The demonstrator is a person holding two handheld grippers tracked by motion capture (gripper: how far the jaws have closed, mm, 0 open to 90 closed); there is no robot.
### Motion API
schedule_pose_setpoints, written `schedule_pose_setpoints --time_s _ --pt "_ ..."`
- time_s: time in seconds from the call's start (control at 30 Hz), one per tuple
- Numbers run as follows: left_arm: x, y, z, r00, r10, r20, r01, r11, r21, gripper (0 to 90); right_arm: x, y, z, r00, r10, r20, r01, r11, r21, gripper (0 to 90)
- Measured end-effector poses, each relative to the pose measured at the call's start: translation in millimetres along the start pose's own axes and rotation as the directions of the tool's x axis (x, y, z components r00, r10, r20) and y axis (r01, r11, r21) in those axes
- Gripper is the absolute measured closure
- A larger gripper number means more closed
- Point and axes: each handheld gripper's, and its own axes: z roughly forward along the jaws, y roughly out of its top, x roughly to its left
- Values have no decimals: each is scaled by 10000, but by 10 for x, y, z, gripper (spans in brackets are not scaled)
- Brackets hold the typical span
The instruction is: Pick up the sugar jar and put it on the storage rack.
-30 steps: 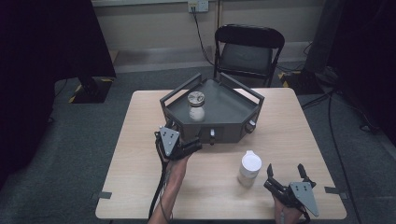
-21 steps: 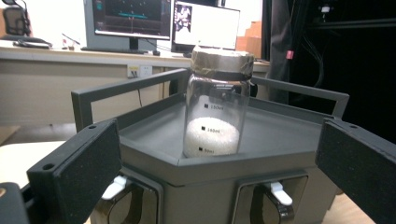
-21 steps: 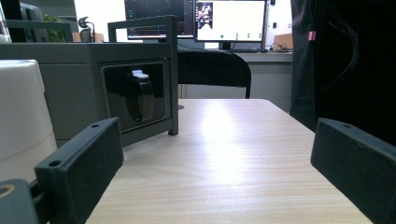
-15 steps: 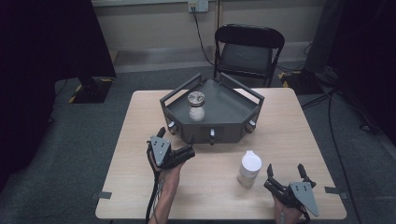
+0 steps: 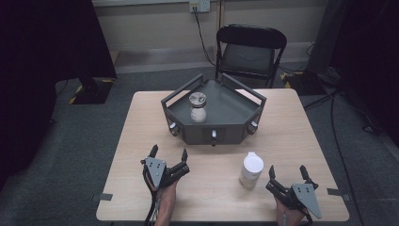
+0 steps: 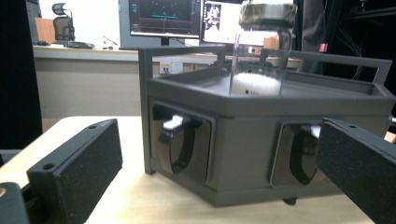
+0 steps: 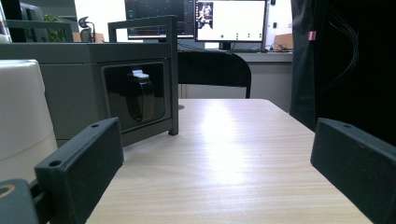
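White container (image 5: 251,169): on the table, just left of the right gripper (image 5: 285,174).
Right gripper: jaws wide apart, empty.
Left gripper (image 5: 169,155): jaws wide apart, empty, facing the dark tray (image 5: 235,133).

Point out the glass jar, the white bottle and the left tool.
glass jar (image 5: 198,109), high view, on its glass body.
white bottle (image 5: 251,170), high view, on its side wall.
left tool (image 5: 168,153), high view, midway between its fingertips.

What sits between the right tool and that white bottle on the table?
Nothing: in the high view, bare wooden table separates the open right tool from the white plastic bottle.
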Motion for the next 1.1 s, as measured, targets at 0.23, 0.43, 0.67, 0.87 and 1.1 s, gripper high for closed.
schedule_pose_setpoints --time_s 0.23,0.43,0.67,0.87,1.1 --pt "-89 -272 -84 9998 177 -101 -178 9998 -102 16 1 -1 0 10000 6 6 -6 10000 -6 13" --pt "-85 -405 -126 9997 236 -117 -233 9994 257 1 2 -1 0 10000 11 15 -11 10000 -9 13" --pt "-35 -440 -158 9995 195 -249 -192 9997 133 0 1 -1 -1 10000 4 8 -4 10000 -7 12" --pt "-92 -480 -169 9975 502 -489 -506 9987 -66 2 4 -1 -1 10000 3 24 -3 10000 -5 13" --pt "-167 -515 -173 9942 590 -901 -613 9979 -227 10 5 -2 -1 10000 -4 33 4 10000 -7 13"
